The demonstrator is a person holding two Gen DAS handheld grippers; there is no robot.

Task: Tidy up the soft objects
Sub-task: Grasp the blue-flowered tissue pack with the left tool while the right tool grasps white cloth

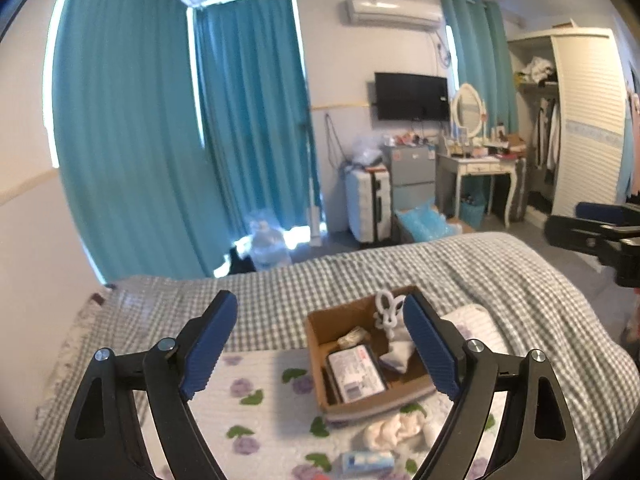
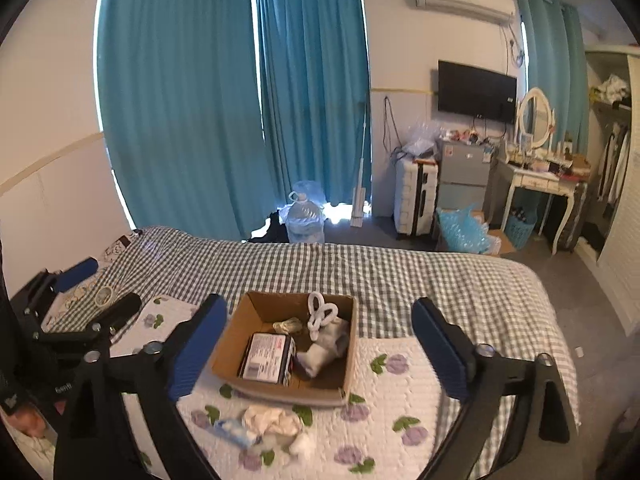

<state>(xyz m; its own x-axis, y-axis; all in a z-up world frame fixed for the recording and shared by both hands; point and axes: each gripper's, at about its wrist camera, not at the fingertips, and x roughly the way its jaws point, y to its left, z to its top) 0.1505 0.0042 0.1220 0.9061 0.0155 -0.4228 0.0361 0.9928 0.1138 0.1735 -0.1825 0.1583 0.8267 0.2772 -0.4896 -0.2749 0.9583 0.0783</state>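
Note:
A brown cardboard box (image 2: 344, 376) sits on a flowered white pad on the bed; it also shows in the left wrist view (image 1: 316, 324). Inside lie a labelled pack (image 2: 266, 356), a grey-white cloth (image 2: 324, 348), a white looped toy (image 2: 320, 314) and a small tan bundle (image 2: 288, 325). In front of the box lie a crumpled cream cloth (image 2: 272, 420), a blue-white tissue pack (image 2: 236, 432) and a small white wad (image 2: 302, 446). My right gripper (image 2: 320, 344) is open and empty, held above the box. My left gripper (image 1: 320, 344) is open and empty, left of the box.
The bed has a grey checked cover (image 2: 400, 272). Beyond it stand a water jug (image 2: 306, 220), a white suitcase (image 2: 414, 200), a small fridge (image 2: 464, 176), a dressing table (image 2: 540, 184) and blue bubble wrap (image 2: 460, 232). A wardrobe (image 1: 588, 120) stands at the right.

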